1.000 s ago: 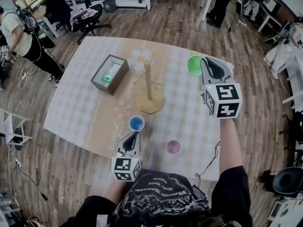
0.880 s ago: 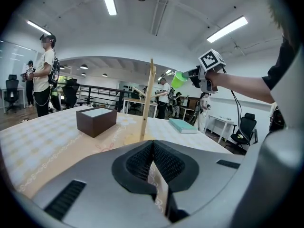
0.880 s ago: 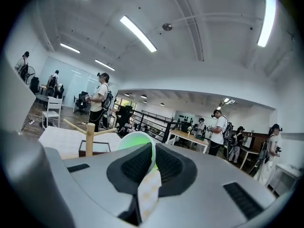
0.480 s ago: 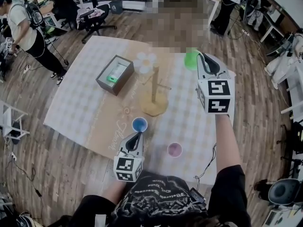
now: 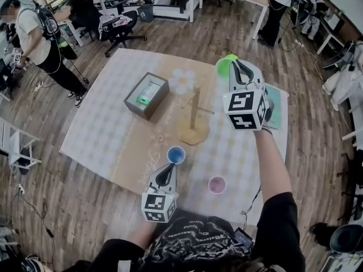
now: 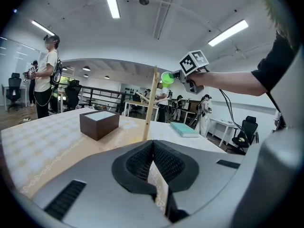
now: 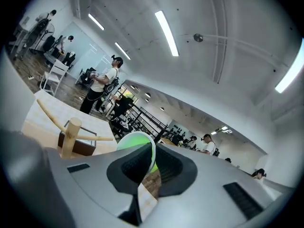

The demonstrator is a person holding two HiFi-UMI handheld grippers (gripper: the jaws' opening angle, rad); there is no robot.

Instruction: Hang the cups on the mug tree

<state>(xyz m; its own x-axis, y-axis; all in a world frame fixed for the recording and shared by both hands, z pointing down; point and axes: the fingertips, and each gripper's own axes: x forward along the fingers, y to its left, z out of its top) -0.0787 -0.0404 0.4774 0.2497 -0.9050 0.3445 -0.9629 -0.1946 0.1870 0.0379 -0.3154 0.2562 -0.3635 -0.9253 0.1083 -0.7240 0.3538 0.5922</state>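
The wooden mug tree [image 5: 194,130] stands mid-table with bare pegs. My right gripper [image 5: 233,68] is raised to the right of its top, shut on the rim of a green cup [image 5: 225,65]. In the right gripper view the green cup [image 7: 137,145] sits between the jaws, with the mug tree [image 7: 71,136] at lower left. A blue cup [image 5: 176,154] and a pink cup [image 5: 216,184] stand on the table near me. My left gripper [image 5: 169,173] rests just behind the blue cup, shut and empty. From the left gripper view the mug tree [image 6: 151,103] rises ahead, the green cup [image 6: 167,77] beside its top.
A brown open box [image 5: 146,96] sits left of the mug tree. A teal pad [image 5: 273,111] lies at the table's right edge. A person [image 5: 35,37] stands beyond the far left corner, with office chairs [image 5: 122,26] and desks behind.
My right gripper has carried the green cup left toward the top of the mug tree, rising a little and rolling. The left gripper has stayed by the blue cup.
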